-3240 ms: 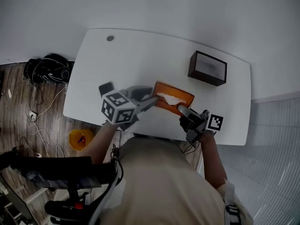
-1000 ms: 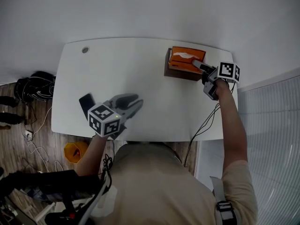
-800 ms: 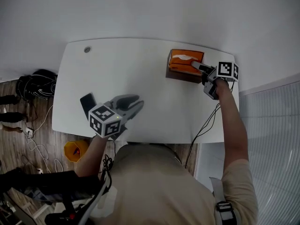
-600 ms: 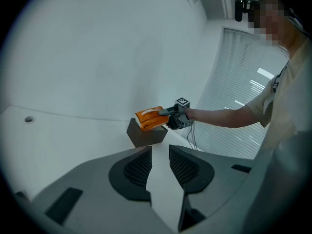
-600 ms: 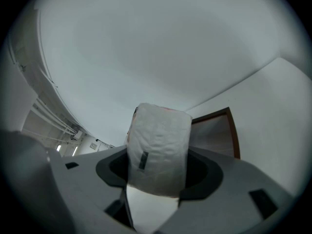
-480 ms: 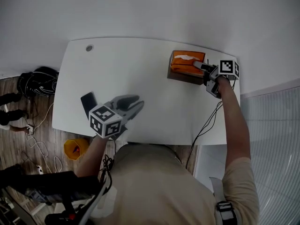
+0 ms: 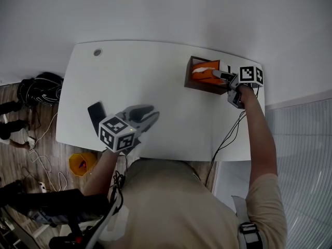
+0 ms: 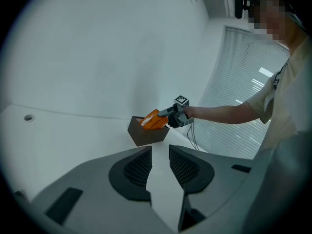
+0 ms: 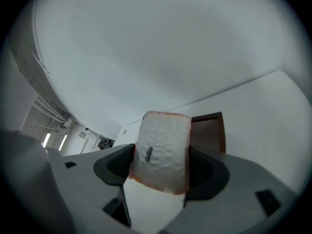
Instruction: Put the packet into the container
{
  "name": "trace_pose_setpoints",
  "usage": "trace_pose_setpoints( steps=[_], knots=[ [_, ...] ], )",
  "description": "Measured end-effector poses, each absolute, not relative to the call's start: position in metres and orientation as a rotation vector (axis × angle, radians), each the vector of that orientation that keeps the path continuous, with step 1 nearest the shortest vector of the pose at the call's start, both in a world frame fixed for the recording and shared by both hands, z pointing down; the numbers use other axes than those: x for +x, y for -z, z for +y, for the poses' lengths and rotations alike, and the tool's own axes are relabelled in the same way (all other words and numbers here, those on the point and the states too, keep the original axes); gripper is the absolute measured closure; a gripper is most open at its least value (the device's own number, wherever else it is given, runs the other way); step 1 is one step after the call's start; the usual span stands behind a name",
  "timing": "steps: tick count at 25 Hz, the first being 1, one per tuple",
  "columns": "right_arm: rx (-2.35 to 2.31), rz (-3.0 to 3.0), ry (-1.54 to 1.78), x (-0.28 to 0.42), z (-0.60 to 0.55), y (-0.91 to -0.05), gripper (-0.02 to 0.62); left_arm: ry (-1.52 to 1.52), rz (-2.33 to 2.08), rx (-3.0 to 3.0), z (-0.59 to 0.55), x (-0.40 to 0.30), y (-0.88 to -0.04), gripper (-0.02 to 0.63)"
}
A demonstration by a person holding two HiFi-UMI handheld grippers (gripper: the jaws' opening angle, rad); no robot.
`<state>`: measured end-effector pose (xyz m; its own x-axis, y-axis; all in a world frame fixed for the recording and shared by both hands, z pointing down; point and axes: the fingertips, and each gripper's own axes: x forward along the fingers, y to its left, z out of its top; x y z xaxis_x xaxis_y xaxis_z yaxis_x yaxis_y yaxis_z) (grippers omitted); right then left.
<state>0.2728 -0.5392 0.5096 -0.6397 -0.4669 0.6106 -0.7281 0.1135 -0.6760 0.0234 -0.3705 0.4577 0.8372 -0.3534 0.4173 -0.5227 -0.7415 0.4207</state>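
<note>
Right gripper view: the right gripper's (image 9: 161, 162) dark fingers (image 9: 113, 165) are opening with the packet (image 9: 163, 147) between them. It is a soft, crinkled white pouch with an orange rim, and whether the pads press on it is hard to tell. Behind it the container (image 9: 210, 130), a brown straight-walled box, shows only one corner on the smooth white bench (image 9: 263, 116). Head view has the packet tilted, partly inside the box. The left gripper (image 8: 160, 164) hovers well apart, its ribbed fingers slightly parted and empty.
</note>
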Motion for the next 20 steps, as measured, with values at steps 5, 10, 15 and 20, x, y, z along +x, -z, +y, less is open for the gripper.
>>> trace_pose_setpoints(
  steps=[5,10,15,20],
  knots=[
    [1.274,-2.145,-1.497,0.292,-0.543,-0.501,0.296,-0.429,-0.644,2.468,-0.372,0.025,-0.461,0.488],
    [1.341,-2.152,-1.41,0.306,-0.532,-0.494,0.296,-0.431,-0.647,2.47,-0.37,0.021,-0.462,0.488],
    [1.354,-2.178,-1.32,0.308,-0.524,-0.488,0.353,-0.424,-0.645,2.472,-0.372,0.024,-0.46,0.488],
    [1.391,-2.225,-1.637,0.299,-0.528,-0.487,0.37,-0.433,-0.613,2.48,-0.368,0.035,-0.458,0.488]
  ],
)
